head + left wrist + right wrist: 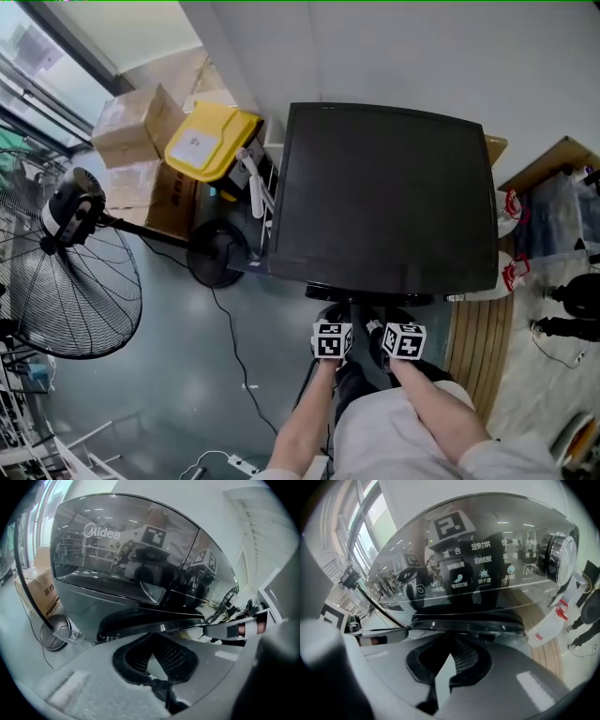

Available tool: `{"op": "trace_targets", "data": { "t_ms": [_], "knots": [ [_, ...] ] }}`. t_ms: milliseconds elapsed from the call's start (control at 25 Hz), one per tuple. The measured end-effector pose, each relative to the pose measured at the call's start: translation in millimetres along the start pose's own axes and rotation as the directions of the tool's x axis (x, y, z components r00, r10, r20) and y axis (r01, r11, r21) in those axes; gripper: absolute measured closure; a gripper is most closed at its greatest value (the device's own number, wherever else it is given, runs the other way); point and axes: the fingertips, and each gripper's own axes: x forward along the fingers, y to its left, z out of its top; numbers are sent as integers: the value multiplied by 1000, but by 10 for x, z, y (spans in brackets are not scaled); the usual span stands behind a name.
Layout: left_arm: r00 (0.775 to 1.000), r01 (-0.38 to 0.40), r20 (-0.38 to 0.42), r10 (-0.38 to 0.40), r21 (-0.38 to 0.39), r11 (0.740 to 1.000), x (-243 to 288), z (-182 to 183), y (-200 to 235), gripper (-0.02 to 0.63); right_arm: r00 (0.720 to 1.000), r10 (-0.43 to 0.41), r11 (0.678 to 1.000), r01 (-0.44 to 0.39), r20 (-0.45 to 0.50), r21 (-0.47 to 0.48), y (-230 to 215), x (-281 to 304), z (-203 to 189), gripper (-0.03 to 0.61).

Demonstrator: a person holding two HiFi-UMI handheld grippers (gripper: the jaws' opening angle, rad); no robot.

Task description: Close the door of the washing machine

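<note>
A black washing machine point(384, 197) fills the middle of the head view, seen from above. Its glossy control panel point(487, 569) with a knob point(558, 557) curves across the right gripper view. Below the panel, the door's dark round rim point(145, 620) point(464, 620) bulges from the front. I cannot tell whether it is latched. My left gripper point(333, 336) and right gripper point(403, 339) hang side by side just in front of the door. Both grippers, left point(157, 674) and right point(445, 672), are shut with nothing between their pads, and they point down at the door.
A standing fan point(75, 272) and its round base point(216, 253) are on the floor at the left, with a cable point(234, 356) trailing. Cardboard boxes point(131, 127) and a yellow bin point(211, 141) stand behind. White bottles point(511, 272) and a wooden slatted board point(478, 347) lie at the right.
</note>
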Motion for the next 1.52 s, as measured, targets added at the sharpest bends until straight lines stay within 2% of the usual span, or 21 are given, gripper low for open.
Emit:
{"op": "trace_targets", "data": {
  "t_ms": [320, 680, 1080, 1520],
  "knots": [
    [1000, -18, 6, 18, -35, 999, 16, 58, 22, 609, 1000, -17, 1000, 17, 1, 11, 5, 13, 28, 576],
    [1000, 0, -13, 1, 34, 999, 6, 57, 38, 608, 1000, -8, 999, 9, 9, -52, 25, 4, 35, 575],
    [998, 32, 42, -37, 106, 994, -315, 151, -136, 609, 989, 1, 1000, 3, 147, -23, 235, -380, 118, 576],
    [991, 53, 110, -72, 166, 985, -851, 26, -477, 609, 969, 40, 999, -33, 243, -33, 486, -896, -142, 575]
  ]
}}
